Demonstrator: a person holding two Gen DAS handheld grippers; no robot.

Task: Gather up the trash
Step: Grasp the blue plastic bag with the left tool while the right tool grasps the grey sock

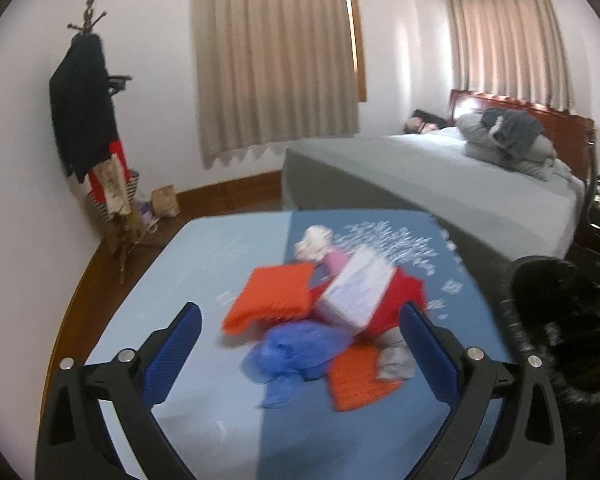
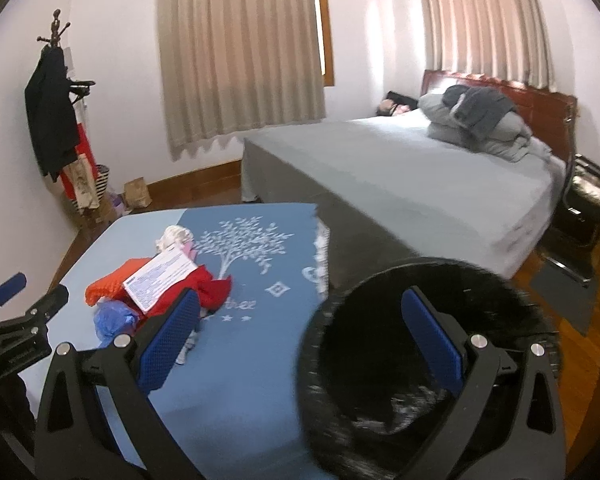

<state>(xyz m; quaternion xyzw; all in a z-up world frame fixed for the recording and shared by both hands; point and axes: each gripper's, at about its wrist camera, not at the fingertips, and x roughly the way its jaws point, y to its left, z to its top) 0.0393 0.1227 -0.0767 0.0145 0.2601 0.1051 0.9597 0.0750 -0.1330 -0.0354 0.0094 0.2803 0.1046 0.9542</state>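
A pile of trash lies on the blue table (image 1: 204, 264): an orange wrapper (image 1: 272, 300), a white printed box (image 1: 356, 292) on red packaging (image 1: 400, 292), a crumpled blue bag (image 1: 296, 354), a second orange piece (image 1: 360, 380) and a crumpled white wad (image 1: 314, 242). My left gripper (image 1: 300, 332) is open, its fingers either side of the pile just above it. My right gripper (image 2: 300, 320) is open over the black bin (image 2: 380, 340), which stands beside the table. The pile also shows in the right wrist view (image 2: 160, 284), with the left gripper (image 2: 24, 292) at its left.
A grey bed (image 2: 400, 176) with bundled bedding stands behind the table. A coat stand (image 1: 88, 120) with dark clothes and bags is in the left corner. A dark chair (image 2: 588, 192) stands at the far right on the wooden floor.
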